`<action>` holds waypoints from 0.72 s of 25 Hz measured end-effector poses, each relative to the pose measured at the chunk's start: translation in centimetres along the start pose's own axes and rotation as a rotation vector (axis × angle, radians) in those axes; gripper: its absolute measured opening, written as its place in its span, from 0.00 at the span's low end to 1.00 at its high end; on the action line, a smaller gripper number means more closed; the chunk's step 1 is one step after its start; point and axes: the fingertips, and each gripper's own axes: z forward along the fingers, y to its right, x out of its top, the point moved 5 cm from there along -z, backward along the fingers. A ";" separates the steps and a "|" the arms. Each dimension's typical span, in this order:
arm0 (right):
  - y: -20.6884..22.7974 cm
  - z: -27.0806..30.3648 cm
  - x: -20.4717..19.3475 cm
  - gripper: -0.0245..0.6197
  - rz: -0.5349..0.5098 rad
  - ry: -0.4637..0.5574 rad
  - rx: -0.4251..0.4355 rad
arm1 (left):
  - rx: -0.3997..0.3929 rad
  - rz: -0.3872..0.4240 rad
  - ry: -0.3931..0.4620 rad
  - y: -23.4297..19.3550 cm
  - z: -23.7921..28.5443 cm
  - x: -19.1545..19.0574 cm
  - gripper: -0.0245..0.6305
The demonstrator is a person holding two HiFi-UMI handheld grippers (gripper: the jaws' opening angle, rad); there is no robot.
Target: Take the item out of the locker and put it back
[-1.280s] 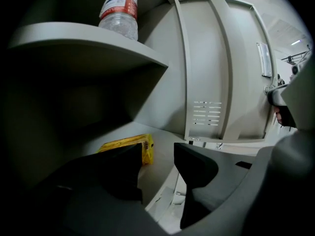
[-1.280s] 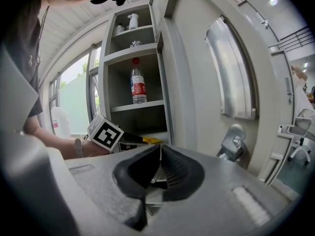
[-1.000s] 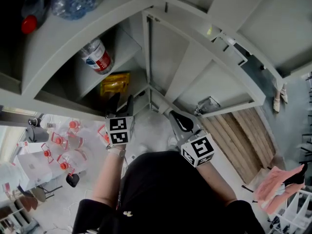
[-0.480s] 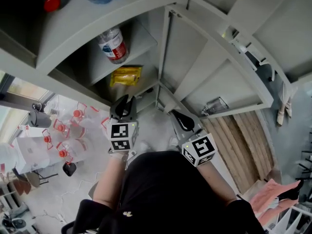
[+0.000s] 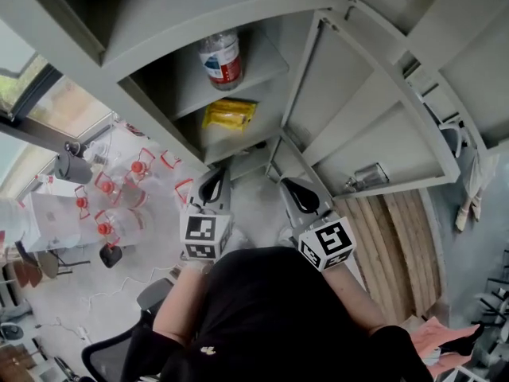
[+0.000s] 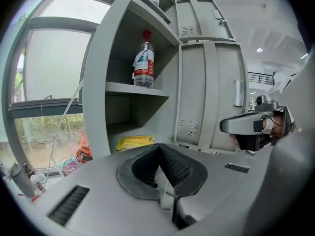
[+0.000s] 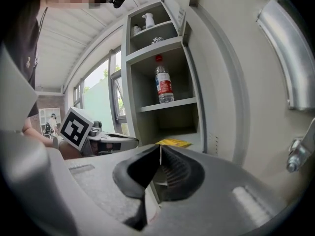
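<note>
The grey locker [image 5: 183, 22] now fills the top of the head view more squarely than 1 second ago, when its open compartments sat off to the upper left. Its door [image 5: 350, 126] stands swung wide to the right, leaving the compartment mouths unblocked.

The left gripper [image 5: 215, 178] has drawn back from the lower compartment's lip. 1 second ago its 2 jaws stood wide apart; now they are closing and their tips already meet, with nothing between them. The right gripper [image 5: 297, 191] sits just beside it at much the same place as before, its jaws also pressed together and empty. Both are outside the locker, well apart from anything on the shelves.

A clear bottle [image 5: 221, 58] with a red label stands upright on the upper shelf.

The yellow packet [image 5: 229, 114] lies flat on the shelf below, near that shelf's front edge. Its long axis runs across the compartment, side wall to side wall, 1 short end toward the door's side. Open room shows above it up to the bottle's shelf, and behind it toward the back wall.
</note>
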 end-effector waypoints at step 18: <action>-4.6 3.2 -0.1 0.04 -0.031 -0.021 0.199 | 0.102 -0.107 0.019 -1.2 -7.7 -2.3 0.06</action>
